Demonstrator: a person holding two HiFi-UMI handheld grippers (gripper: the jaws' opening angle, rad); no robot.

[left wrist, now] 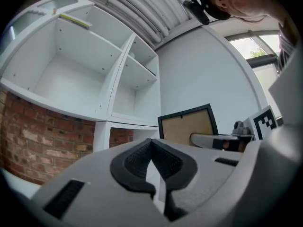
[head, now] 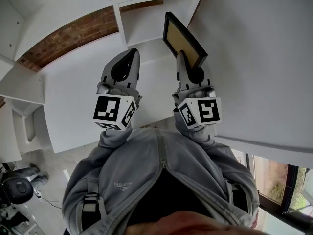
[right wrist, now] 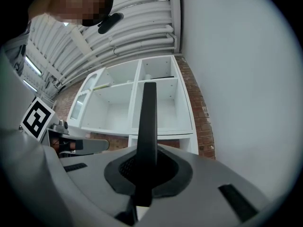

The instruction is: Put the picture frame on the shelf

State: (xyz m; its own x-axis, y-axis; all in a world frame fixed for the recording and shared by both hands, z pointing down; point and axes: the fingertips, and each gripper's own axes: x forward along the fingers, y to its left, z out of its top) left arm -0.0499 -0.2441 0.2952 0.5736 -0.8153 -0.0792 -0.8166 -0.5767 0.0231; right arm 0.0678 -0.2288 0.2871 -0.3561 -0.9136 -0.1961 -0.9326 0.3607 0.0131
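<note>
A black picture frame (head: 183,39) with a tan back is held up in front of the white shelf unit (head: 146,23). My right gripper (head: 187,62) is shut on its lower edge. Seen edge-on in the right gripper view, the frame (right wrist: 148,126) rises from between the jaws, before the shelf's open compartments (right wrist: 137,103). My left gripper (head: 124,62) is shut with nothing in it, beside the right one. From the left gripper view the frame (left wrist: 187,124) shows at the right, held by the right gripper (left wrist: 208,138), with the empty white compartments (left wrist: 71,70) up left.
A red brick wall (head: 73,35) shows behind and below the shelf unit. A plain white wall (head: 254,58) runs along the right side. A window (head: 274,180) lies low at the right. A white-and-yellow item (left wrist: 75,20) sits in a top compartment.
</note>
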